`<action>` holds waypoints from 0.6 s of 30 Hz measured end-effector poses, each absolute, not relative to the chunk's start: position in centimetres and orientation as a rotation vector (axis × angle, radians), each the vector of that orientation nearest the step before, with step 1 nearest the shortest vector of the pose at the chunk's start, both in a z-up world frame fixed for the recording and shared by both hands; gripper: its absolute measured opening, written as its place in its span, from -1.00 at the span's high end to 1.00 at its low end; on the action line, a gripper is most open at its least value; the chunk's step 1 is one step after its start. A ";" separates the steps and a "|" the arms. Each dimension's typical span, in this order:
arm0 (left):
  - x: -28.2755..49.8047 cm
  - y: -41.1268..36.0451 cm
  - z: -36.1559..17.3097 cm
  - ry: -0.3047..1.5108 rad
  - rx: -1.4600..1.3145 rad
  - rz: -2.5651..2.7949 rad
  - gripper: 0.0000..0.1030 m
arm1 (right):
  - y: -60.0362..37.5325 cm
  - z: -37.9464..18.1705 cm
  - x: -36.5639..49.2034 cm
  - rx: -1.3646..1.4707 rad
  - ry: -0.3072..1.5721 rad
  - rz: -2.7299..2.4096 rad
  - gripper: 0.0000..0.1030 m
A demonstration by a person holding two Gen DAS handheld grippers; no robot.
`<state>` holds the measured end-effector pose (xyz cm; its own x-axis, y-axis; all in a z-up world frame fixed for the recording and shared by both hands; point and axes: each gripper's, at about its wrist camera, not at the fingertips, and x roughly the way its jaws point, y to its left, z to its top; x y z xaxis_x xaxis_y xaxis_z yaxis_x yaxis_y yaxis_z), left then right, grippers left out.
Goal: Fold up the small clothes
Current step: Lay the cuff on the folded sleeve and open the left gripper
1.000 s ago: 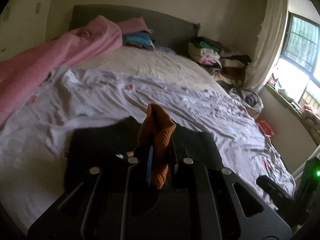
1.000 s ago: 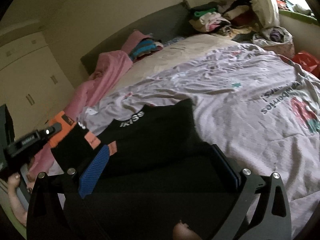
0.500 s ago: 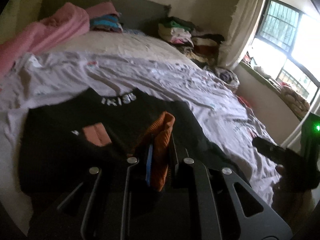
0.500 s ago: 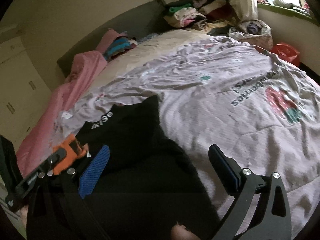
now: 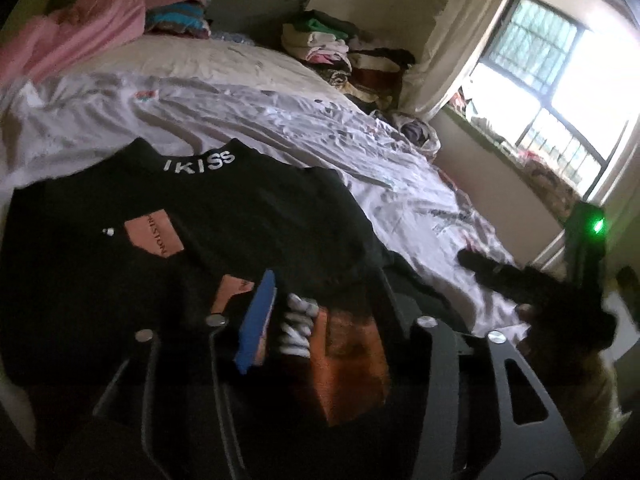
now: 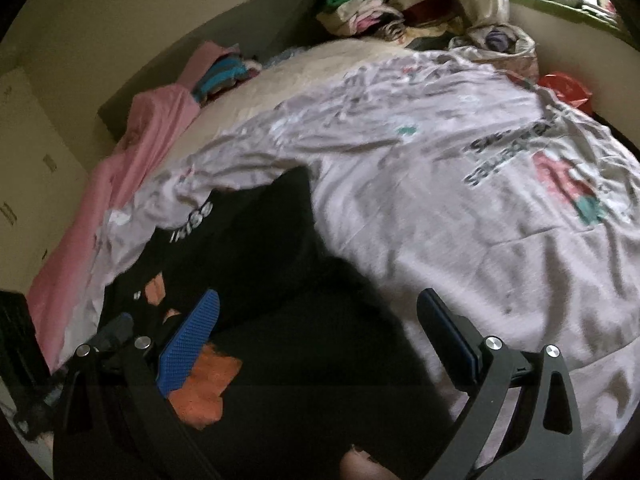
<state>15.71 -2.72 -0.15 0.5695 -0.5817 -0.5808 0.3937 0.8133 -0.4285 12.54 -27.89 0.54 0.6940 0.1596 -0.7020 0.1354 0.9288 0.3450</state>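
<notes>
One black garment with white lettering at its collar lies spread on the near part of a bed, over a pale printed sheet. Three orange patches show on its front, and one orange cuff rests on the cloth between the fingers of the left claw. That claw's jaws have just been opening and now stand parted, pressing on nothing, angled down at the garment. The right claw hovers low over the garment's dark lower half, its two blue pads spread wide with nothing pinched. Two heaps of folded clothes sit by the headboard, and one pink blanket trails along the bed's far edge.
</notes>
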 end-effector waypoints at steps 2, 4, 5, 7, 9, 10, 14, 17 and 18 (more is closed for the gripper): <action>16.0 -1.7 0.0 0.774 -0.287 -0.562 -0.01 | -26.6 -0.1 12.9 0.375 0.837 0.037 -0.91; 16.2 -0.8 0.2 0.768 -0.287 -0.516 -0.09 | -25.4 -0.7 13.2 0.359 0.863 0.073 -0.91; 16.4 -0.2 0.2 0.773 -0.281 -0.480 -0.14 | -24.4 -1.0 13.3 0.345 0.880 0.101 -0.91; 16.9 1.0 0.2 0.779 -0.265 -0.411 -0.31 | -22.9 -1.7 13.4 0.321 0.909 0.148 -0.90; 17.4 2.4 0.1 0.775 -0.252 -0.347 -0.40 | -21.3 -2.4 13.5 0.301 0.930 0.189 -0.90; 17.5 2.9 0.1 0.770 -0.248 -0.328 -0.49 | -20.6 -2.6 13.5 0.290 0.940 0.205 -0.90; 17.8 5.6 0.2 0.741 -0.234 -0.231 -0.58 | -18.1 -3.9 13.7 0.239 0.983 0.244 -0.59; 17.8 8.1 0.4 0.728 -0.295 -0.191 -0.63 | -17.1 -4.6 13.7 0.213 0.992 0.249 -0.17; 17.8 8.7 0.5 0.723 -0.309 -0.180 -0.63 | -16.7 -4.6 13.7 0.203 0.983 0.262 0.12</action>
